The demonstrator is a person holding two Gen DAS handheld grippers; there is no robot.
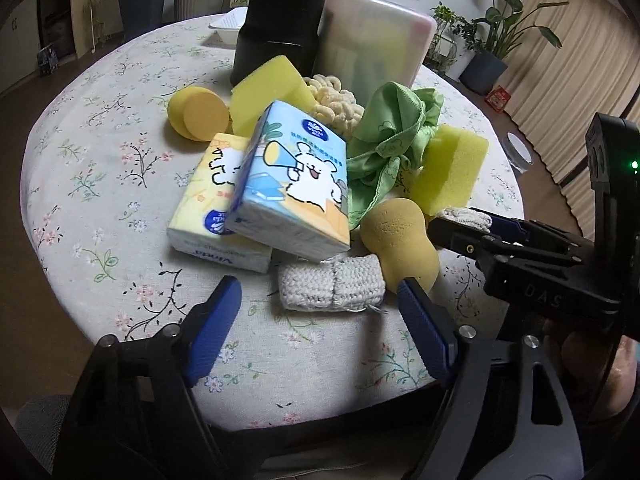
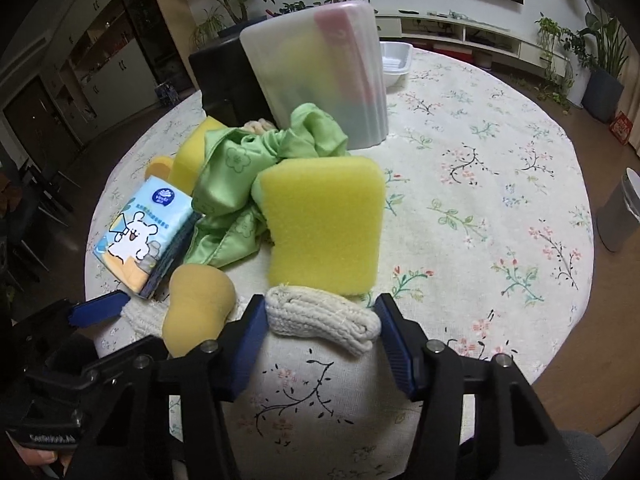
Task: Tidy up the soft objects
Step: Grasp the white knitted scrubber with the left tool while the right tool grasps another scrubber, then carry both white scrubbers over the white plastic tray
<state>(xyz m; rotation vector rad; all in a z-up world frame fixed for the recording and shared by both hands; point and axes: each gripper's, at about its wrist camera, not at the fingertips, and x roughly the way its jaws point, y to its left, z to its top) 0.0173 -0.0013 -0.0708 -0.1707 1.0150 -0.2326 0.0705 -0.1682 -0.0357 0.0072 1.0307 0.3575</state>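
Observation:
A pile of soft objects lies on the round floral table (image 1: 100, 184): two tissue packs (image 1: 294, 184), yellow sponges (image 1: 450, 166), a green cloth (image 1: 394, 132), a tan gourd-shaped sponge (image 1: 400, 240) and knitted white cloths. My left gripper (image 1: 320, 296) is open, its blue fingers on either side of one knitted cloth (image 1: 332, 284). My right gripper (image 2: 322, 314) has its fingers against both ends of another knitted cloth (image 2: 320, 316), in front of a yellow sponge (image 2: 326, 224). It also shows in the left wrist view (image 1: 472, 228).
A black container (image 1: 280, 28) and a translucent lidded box (image 1: 372, 40) stand behind the pile. A white tray (image 1: 228, 24) sits at the far edge. Potted plants and a grey bin (image 2: 620, 208) stand beyond the table.

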